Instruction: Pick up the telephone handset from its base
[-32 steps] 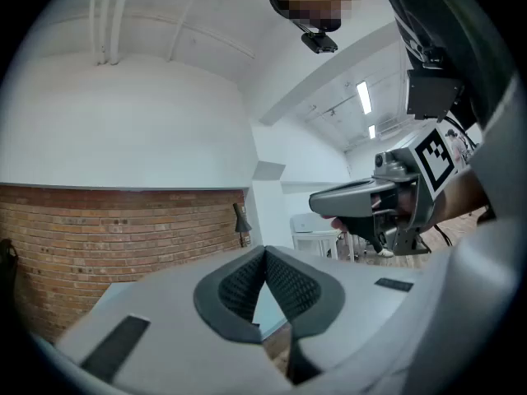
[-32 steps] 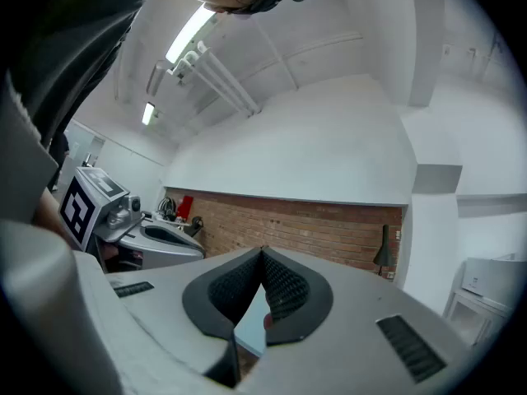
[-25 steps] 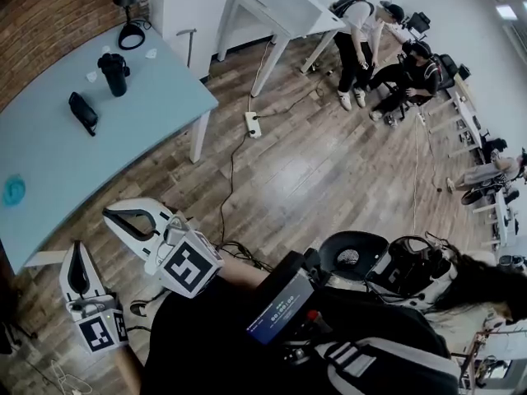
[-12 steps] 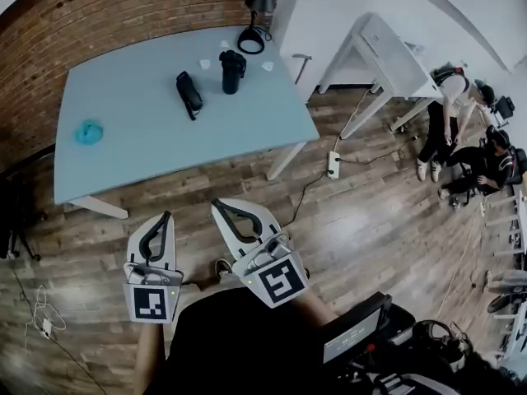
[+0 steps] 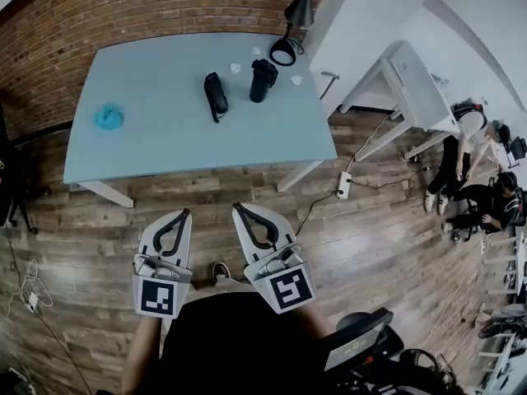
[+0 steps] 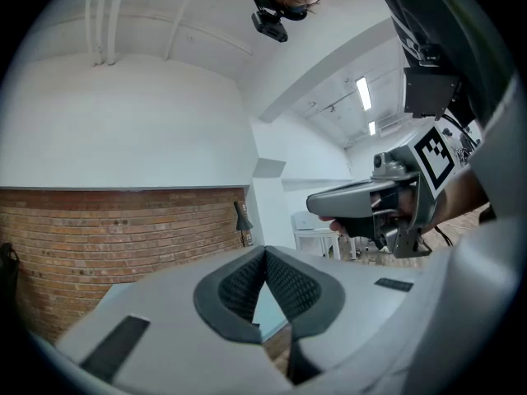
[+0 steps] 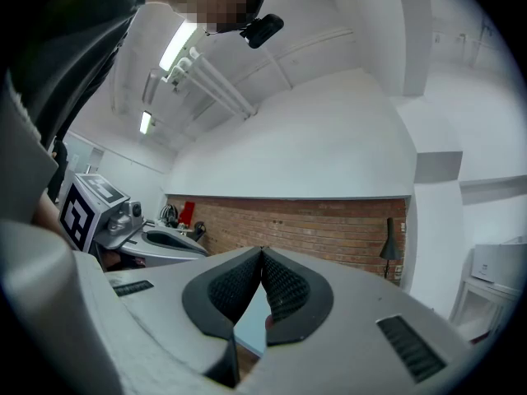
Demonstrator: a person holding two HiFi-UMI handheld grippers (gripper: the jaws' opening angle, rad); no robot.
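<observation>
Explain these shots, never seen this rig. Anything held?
No robot: a person holds a two-jaw gripper in each hand. The head view looks down from a camera on the person's head and shows the left gripper and right gripper, both short of the table. The other two views come from cameras riding on each gripper, looking along its jaws. Both are shut and empty. On the table: a black telephone handset, a dark container, a lamp and a teal object.
</observation>
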